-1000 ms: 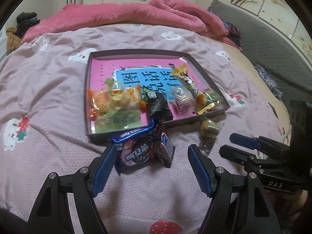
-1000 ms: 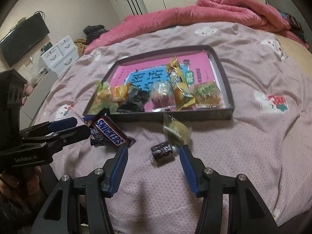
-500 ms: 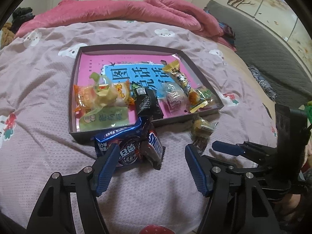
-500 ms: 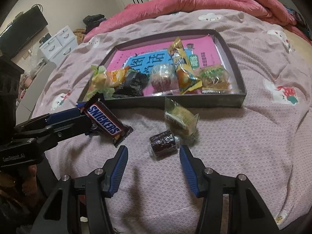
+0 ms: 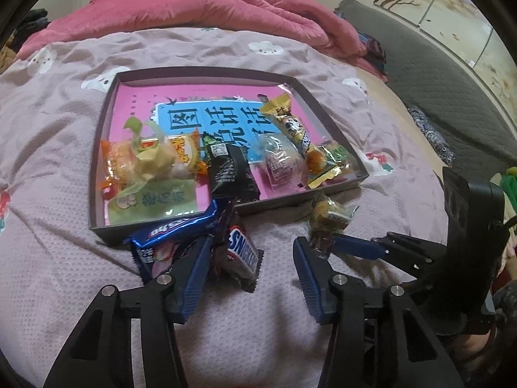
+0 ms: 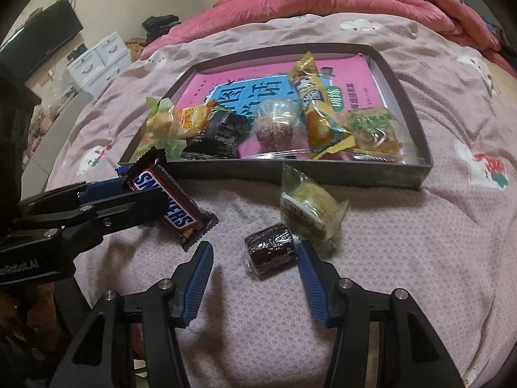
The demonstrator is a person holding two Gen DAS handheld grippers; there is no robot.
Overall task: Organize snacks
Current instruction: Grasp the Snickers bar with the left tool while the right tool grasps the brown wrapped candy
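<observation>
Landmark: dark tray (image 5: 326,119) on the bed (image 5: 58,103), snacks piled along its near wall. Left tool (image 5: 252,258), jaws just closing, part open around the Snickers bar (image 5: 242,255) just outside the tray's near wall; pads not clearly pressing it. Right tool (image 6: 255,258) part open around a brown wrapped cake (image 6: 269,247), right pad touching, left clear. Green-wrapped pastry (image 6: 307,203) lies between cake and tray.

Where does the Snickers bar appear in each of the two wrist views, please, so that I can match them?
Left wrist: Snickers bar low, centre-left, just inside the left finger, below the tray.
Right wrist: Snickers bar at mid-left, partly behind the left gripper.
Shared landmark: the tray's near wall.
</observation>
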